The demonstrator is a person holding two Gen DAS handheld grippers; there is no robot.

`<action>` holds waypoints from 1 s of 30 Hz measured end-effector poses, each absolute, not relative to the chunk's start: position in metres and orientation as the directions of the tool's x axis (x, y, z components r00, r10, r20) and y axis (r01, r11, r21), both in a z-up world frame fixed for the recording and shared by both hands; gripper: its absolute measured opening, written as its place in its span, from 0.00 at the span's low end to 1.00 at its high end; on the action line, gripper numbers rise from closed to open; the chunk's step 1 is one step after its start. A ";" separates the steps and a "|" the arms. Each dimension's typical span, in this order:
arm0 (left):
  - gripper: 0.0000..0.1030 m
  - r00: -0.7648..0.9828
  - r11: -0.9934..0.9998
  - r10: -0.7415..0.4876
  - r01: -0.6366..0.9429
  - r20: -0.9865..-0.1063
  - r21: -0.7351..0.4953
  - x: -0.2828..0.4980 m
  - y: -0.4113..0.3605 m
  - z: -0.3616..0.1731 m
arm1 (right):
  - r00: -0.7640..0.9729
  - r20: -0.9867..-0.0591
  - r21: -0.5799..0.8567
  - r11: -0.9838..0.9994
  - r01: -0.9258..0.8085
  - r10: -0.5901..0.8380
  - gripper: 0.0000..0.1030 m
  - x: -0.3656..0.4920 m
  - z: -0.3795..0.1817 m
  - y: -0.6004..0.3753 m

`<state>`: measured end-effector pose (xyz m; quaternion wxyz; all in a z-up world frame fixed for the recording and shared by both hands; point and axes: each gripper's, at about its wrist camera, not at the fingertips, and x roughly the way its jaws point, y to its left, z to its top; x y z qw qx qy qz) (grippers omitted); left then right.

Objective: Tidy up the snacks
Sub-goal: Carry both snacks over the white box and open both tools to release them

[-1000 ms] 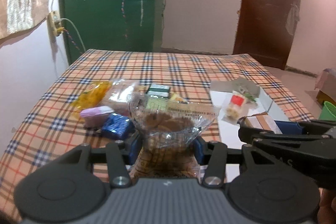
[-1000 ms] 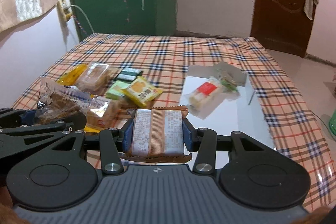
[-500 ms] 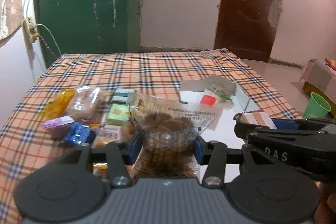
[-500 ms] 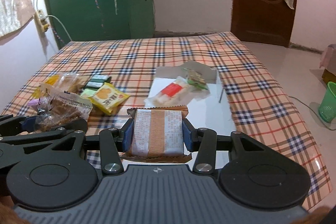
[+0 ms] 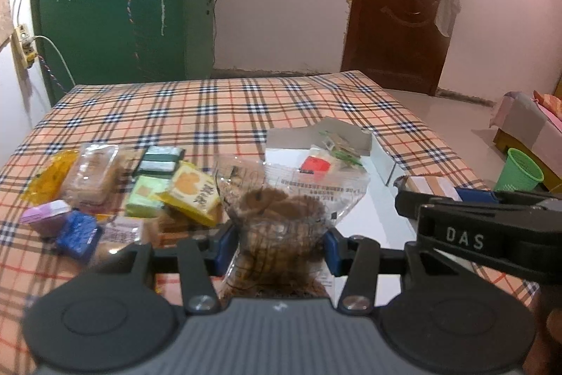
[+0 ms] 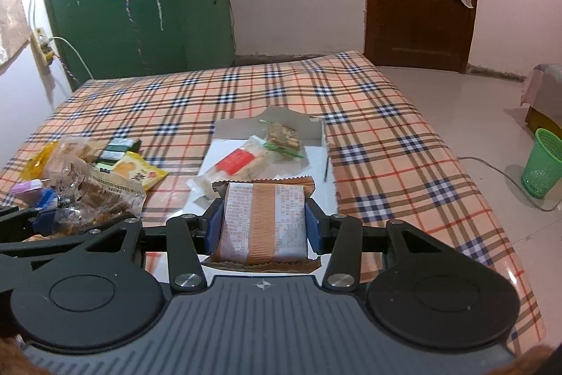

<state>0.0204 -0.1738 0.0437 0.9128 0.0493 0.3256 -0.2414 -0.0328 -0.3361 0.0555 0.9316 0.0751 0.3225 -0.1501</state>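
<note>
Plaid table (image 5: 228,108) apparently farther left now

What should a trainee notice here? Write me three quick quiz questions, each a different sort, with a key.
1. True or false: the right gripper grips a brown-and-white striped rectangular snack packet.
2. What does the left gripper hold? A) blue foil packet B) clear plastic bag of brown snacks C) green box
3. Fill in: the red-labelled clear-wrapped snack lies in the shallow white cardboard ____.

Key: 1 true; 2 B, the clear plastic bag of brown snacks; 3 box.
</note>
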 end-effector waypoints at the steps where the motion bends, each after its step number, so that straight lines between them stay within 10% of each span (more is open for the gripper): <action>1: 0.47 0.668 0.876 -0.412 0.477 -0.620 -0.068 0.022 -0.178 0.043 | 0.744 -0.625 0.041 0.943 0.331 -0.234 0.53 -0.032 0.056 -0.338; 30: 0.47 0.603 0.838 -0.446 0.540 -0.661 -0.073 0.052 -0.246 0.014 | 0.717 -0.647 0.018 0.935 0.354 -0.259 0.53 0.037 0.040 -0.394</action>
